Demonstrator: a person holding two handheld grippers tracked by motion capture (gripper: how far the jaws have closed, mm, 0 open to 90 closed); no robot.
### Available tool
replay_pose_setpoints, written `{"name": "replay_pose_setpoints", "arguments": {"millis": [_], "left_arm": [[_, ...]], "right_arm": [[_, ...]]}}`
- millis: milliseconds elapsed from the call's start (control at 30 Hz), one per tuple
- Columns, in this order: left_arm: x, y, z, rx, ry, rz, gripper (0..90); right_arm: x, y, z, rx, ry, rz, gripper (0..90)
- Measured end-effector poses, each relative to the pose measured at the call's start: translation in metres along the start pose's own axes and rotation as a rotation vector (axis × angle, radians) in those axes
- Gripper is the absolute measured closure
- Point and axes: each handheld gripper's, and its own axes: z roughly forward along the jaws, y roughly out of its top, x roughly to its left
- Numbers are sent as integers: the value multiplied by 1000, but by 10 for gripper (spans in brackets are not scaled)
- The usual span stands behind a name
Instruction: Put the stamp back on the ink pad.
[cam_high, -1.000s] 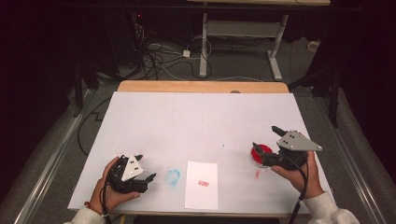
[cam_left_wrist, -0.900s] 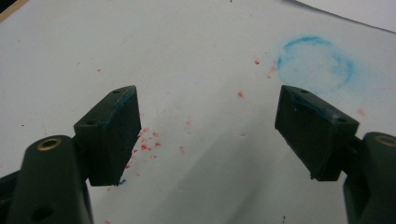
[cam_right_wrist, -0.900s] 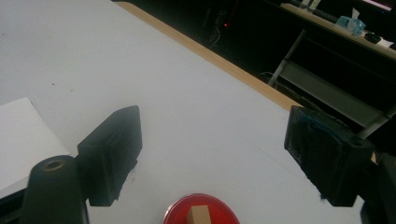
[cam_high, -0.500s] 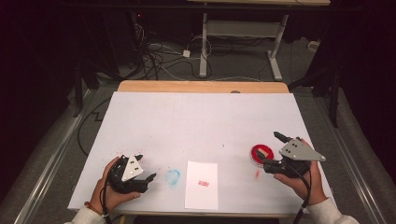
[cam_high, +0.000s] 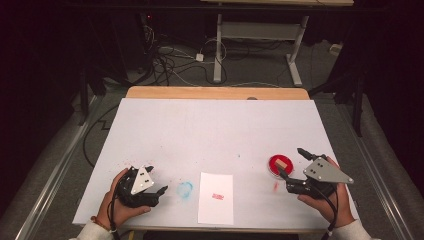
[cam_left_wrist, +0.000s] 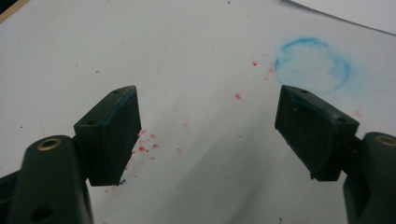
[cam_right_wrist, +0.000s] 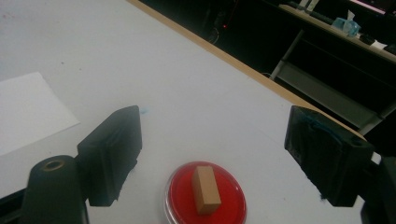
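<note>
A round red ink pad (cam_high: 278, 165) (cam_right_wrist: 205, 194) lies on the white table at the right, with a small wooden stamp block (cam_high: 282, 163) (cam_right_wrist: 205, 189) lying on it. My right gripper (cam_high: 293, 162) (cam_right_wrist: 212, 154) is open, held just right of the pad with its jaws wide on either side of it and nothing between them. A white sheet of paper (cam_high: 216, 197) (cam_right_wrist: 28, 112) with a red stamped mark (cam_high: 217, 196) lies near the front edge. My left gripper (cam_high: 159, 181) (cam_left_wrist: 208, 130) is open and holds nothing, low over the table beside a blue ring-shaped ink stain (cam_high: 185, 189) (cam_left_wrist: 313, 63).
The white table top (cam_high: 210, 130) has small red ink specks (cam_left_wrist: 144, 142) near my left gripper and a red smear (cam_high: 275, 186) in front of the pad. A wooden strip (cam_high: 215, 93) runs along the far edge. Cables and a desk frame (cam_high: 255, 35) lie on the floor beyond.
My right gripper has drawn back toward the front right, away from the red pad, leaving the wooden stamp block lying on it. The left gripper has stayed still.
</note>
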Motion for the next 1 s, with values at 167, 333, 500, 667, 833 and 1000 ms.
{"name": "replay_pose_setpoints", "arguments": {"millis": [167,333,500,667,833,1000], "left_arm": [[0,0,1,1,-2,-1,220],[-2,1,1,3,-7,4,220],[-3,2,2,0,-11,8,220],[-2,3,5,4,-17,10,220],[-2,3,4,3,-15,10,220],[-4,3,4,5,-11,15,220]], "right_arm": [[3,-7,-4,5,-8,-7,192],[5,-14,-7,4,-8,-16,186],[3,-24,-10,0,-8,2,186],[0,-40,-11,27,2,28,191],[2,-53,-10,66,-2,35,191],[5,-59,-7,81,2,11,198]]}}
